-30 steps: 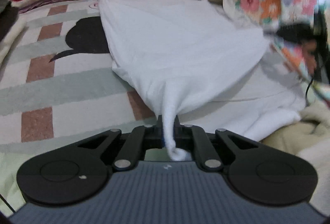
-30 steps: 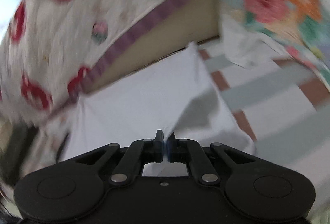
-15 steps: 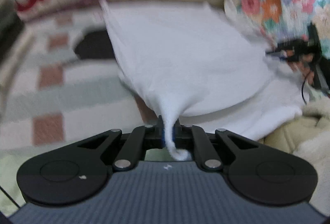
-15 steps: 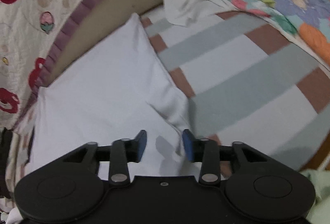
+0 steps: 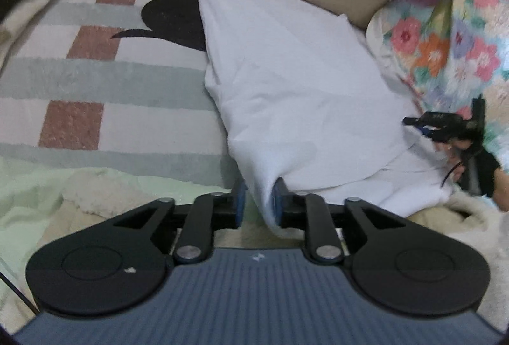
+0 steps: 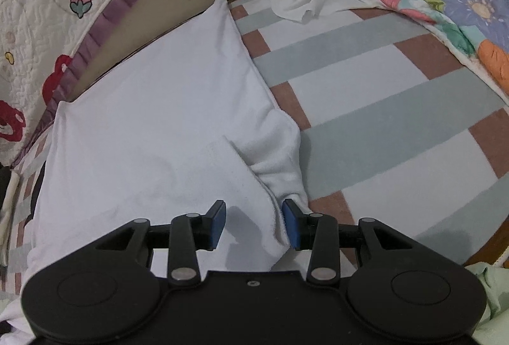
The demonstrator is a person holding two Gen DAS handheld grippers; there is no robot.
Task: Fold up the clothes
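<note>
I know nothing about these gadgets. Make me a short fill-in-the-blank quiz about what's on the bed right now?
1. The folded cloth garment is ____ in colour.
2. It lies on a blanket patterned with grey and brown ____.
3. The right gripper has its jaws ____.
4. The quilt behind shows red ____.

Missing words: white; stripes; open; bears
</note>
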